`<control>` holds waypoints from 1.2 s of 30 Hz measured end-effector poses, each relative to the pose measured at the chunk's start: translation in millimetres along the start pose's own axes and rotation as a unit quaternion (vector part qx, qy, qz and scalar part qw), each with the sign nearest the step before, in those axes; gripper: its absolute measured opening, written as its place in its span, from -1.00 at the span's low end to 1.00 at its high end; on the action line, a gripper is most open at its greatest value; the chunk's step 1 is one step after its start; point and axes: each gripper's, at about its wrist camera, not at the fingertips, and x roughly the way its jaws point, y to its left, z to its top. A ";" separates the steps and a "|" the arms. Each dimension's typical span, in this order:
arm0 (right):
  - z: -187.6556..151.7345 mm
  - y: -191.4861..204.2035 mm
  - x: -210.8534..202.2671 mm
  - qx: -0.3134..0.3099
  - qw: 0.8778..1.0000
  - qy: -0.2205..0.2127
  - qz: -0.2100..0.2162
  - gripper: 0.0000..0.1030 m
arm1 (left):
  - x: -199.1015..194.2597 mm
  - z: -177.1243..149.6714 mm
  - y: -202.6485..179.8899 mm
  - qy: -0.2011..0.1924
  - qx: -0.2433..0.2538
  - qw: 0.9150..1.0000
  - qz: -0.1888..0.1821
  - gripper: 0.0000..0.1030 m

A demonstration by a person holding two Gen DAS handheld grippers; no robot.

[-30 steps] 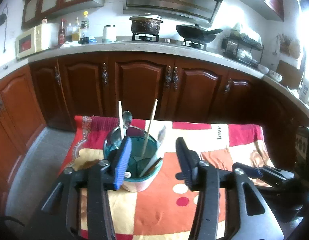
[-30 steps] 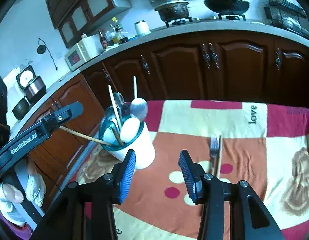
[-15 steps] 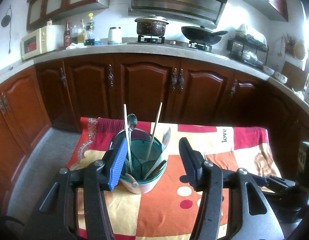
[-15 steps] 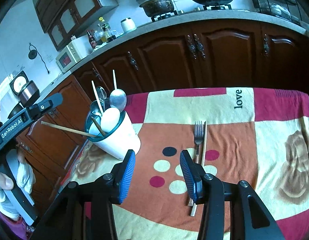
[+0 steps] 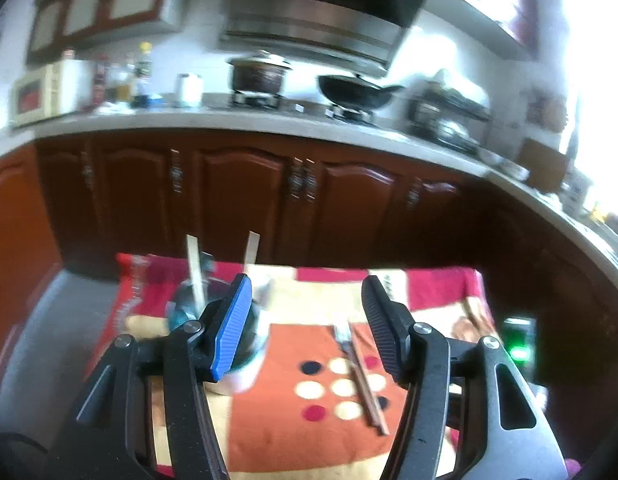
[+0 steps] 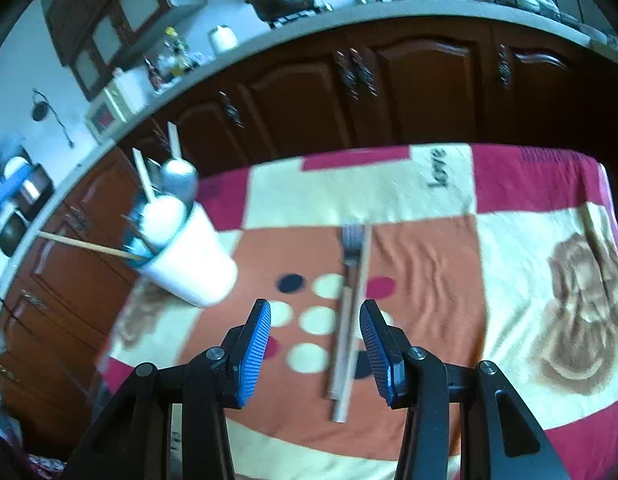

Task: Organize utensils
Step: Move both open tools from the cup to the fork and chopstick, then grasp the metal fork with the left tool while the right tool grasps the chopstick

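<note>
While two pieces still lie loose on the patchwork red, orange and cream tablecloth [image 6: 421, 196], the step in hand looks like a pickup by the right gripper [image 6: 315, 338]. Its blue ribbed jaws stand partly apart with nothing between them, hovering above the near ends of the silver metal fork [image 6: 350, 258] and the pale wooden chopstick [image 6: 355, 312], which lie side by side, touching or nearly so, tines pointing away toward the dark wooden cabinets [image 6: 389, 92].

To do this well, I would pick one piece rather than both: the two lie so close that a careless pinch may catch both and skew them. Bringing the jaws down square across the handle, one pad on each side, should keep the piece from rolling on the soft, wrinkled cloth. Pressing into the fabric risks dragging a fold along.

The white plastic utensil cup with a teal rim [image 6: 189, 264] stands to the left, already crowded with spoons and chopsticks, one leaning far out, so the entry should aim for a free gap.

The left gripper [image 5: 305, 328] has its jaws opening wide, empty, with the cup just behind its left pad; the view is blurred.
</note>
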 end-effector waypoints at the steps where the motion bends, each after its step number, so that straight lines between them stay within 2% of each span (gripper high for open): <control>1: -1.9 -4.6 5.6 0.001 1.000 0.006 -0.005 -0.14 | 4.9 -2.3 -4.9 0.008 0.003 1.000 -0.009 0.11; 3: -4.6 -14.5 20.2 0.006 1.000 0.019 -0.014 -0.15 | 19.7 -11.7 -14.5 0.035 0.007 0.999 -0.026 0.11; 4: -4.9 -18.8 27.6 0.010 1.000 0.022 -0.017 -0.22 | 27.6 -16.3 -18.0 0.049 0.007 0.998 -0.031 0.11; 8: 2.2 -30.4 61.6 0.012 0.999 0.039 -0.024 -0.32 | 56.4 -42.2 -29.7 0.102 0.019 0.994 -0.034 0.11; 15: 17.6 -25.3 109.9 -0.026 0.996 0.077 -0.036 -0.39 | 86.1 -70.9 -25.1 0.156 0.018 0.987 -0.022 0.11; 17: 18.8 -23.9 121.5 -0.040 0.993 0.090 -0.058 -0.43 | 92.3 -75.7 -23.9 0.167 0.014 0.986 -0.023 0.11; 20: 20.9 -32.8 125.1 -0.034 0.993 0.086 -0.080 -0.44 | 98.2 -81.5 -27.6 0.176 0.020 0.984 -0.025 0.11; 23: 18.9 -44.5 121.0 -0.017 0.994 0.078 -0.069 -0.44 | 103.7 -83.9 -28.6 0.183 0.019 0.983 -0.028 0.11; 27: 19.2 -57.9 105.3 -0.028 0.987 0.072 -0.144 -0.44 | 112.2 -85.5 -28.6 0.192 0.015 0.981 -0.027 0.11; 29: 18.1 -74.3 92.3 -0.003 0.985 0.066 -0.157 -0.44 | 119.4 -87.1 -31.5 0.197 0.013 0.980 -0.028 0.11; 30: 17.1 -82.0 88.0 0.013 0.987 0.067 -0.145 -0.44 | 123.5 -88.5 -32.8 0.199 0.011 0.980 -0.030 0.11; 32: 12.4 -98.9 78.8 0.060 0.993 0.060 -0.078 -0.44 | 137.2 -88.7 -38.2 0.205 0.004 0.978 -0.035 0.11; 36: 5.7 -111.4 67.8 0.073 0.995 0.055 -0.043 -0.40 | 172.1 -89.2 -42.2 0.228 -0.029 0.972 -0.043 0.11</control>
